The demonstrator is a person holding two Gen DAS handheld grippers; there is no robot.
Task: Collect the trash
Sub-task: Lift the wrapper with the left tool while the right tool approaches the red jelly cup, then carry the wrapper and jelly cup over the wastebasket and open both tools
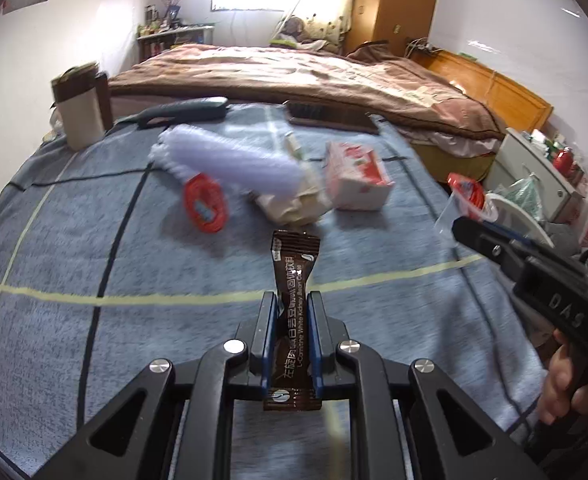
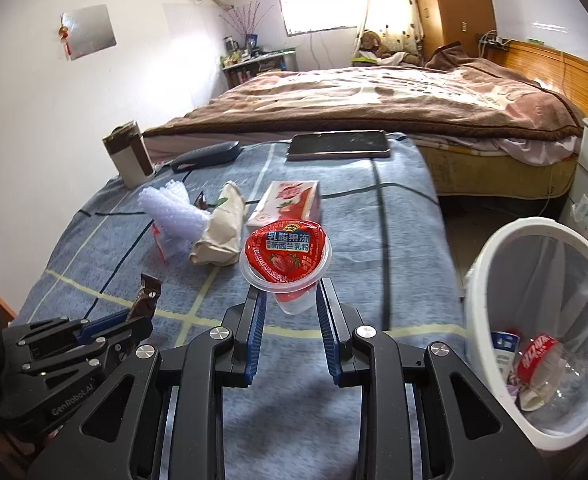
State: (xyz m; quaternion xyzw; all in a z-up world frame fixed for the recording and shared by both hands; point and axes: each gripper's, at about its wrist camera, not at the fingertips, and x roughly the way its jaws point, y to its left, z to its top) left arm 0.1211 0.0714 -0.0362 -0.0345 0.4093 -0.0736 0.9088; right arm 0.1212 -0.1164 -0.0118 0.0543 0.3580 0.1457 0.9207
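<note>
My left gripper (image 1: 292, 300) is shut on a brown sachet (image 1: 294, 280) and holds it above the blue plaid cloth (image 1: 94, 260). My right gripper (image 2: 290, 288) is shut on a jelly cup with a red strawberry lid (image 2: 286, 256), held above the cloth's right side. The white trash bin (image 2: 493, 248) stands to the right, below the cloth's edge, with a bottle and wrappers inside. On the cloth lie white foam netting (image 1: 234, 160), a crumpled beige paper (image 1: 294, 204), a red-white carton (image 1: 357, 176) and a red round lid (image 1: 206, 202).
A brown-topped tumbler (image 2: 130, 156), a dark brush (image 1: 329, 116), a dark case (image 2: 210, 154) and a phone (image 2: 337, 144) lie at the cloth's far edge. A bed with a brown blanket (image 2: 373, 96) is behind. Bags and boxes (image 1: 533, 184) stand right of the bin.
</note>
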